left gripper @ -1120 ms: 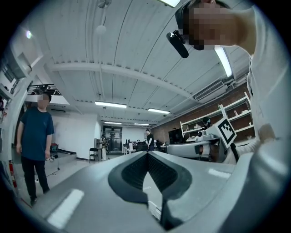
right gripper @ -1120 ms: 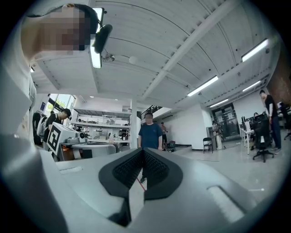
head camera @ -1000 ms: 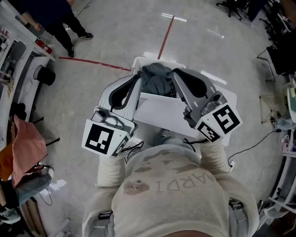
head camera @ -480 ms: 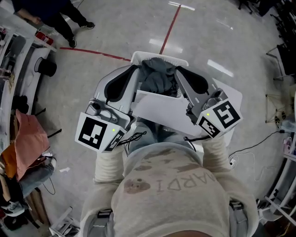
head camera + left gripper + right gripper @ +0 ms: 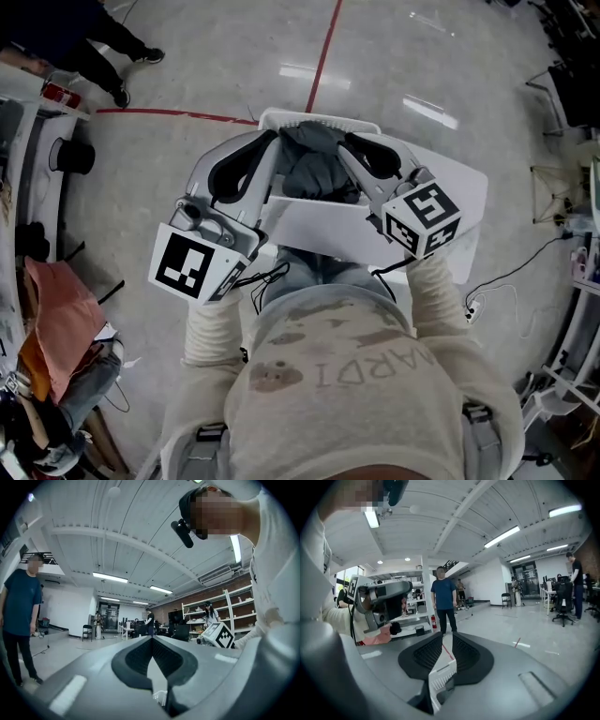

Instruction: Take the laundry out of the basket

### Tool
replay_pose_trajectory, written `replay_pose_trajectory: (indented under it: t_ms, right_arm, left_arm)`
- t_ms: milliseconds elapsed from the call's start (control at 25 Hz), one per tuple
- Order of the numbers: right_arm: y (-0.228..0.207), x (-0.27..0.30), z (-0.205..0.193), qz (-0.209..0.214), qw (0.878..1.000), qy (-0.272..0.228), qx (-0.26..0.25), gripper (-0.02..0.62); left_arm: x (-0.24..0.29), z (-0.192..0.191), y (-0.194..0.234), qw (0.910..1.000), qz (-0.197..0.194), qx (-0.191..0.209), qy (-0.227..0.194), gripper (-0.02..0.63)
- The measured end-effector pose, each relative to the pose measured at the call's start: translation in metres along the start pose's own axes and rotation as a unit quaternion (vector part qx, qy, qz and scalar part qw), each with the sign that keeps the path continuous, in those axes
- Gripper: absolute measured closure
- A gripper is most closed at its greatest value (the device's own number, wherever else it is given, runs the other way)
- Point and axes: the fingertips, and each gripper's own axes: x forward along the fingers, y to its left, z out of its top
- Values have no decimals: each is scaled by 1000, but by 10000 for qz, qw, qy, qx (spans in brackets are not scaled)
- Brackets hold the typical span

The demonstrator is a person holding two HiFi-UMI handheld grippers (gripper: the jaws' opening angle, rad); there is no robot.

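I judge nothing is out yet: laundry (image 5: 314, 169) fills the basket (image 5: 321, 118), my left gripper (image 5: 151, 638) pinched together on nothing, my right gripper (image 5: 446, 637) a slit apart, empty.

This is looking like a large open workshop-lab. Strip lights (image 5: 110, 577) are running under an exposed ceiling (image 5: 140, 527), and metal shelves (image 5: 239, 609) are standing against a brick wall (image 5: 218, 590). People (image 5: 150, 619) are standing among office chairs (image 5: 563, 603), while a red tape line (image 5: 323, 56) is crossing the concrete floor (image 5: 216, 56).
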Motion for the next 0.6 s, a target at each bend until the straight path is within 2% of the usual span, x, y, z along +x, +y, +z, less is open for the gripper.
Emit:
replay_pose_trajectory:
  t_ms: [360, 600]
  right_arm:
    - [-30, 69, -67, -21, 9940, 1096, -50, 415]
    - [-46, 109, -122, 62, 9817, 1901, -127, 361]
  left_arm:
    - [22, -36, 49, 9977, -622, -95, 233, 604]
    - [34, -68, 79, 9951, -879, -256, 361, 604]
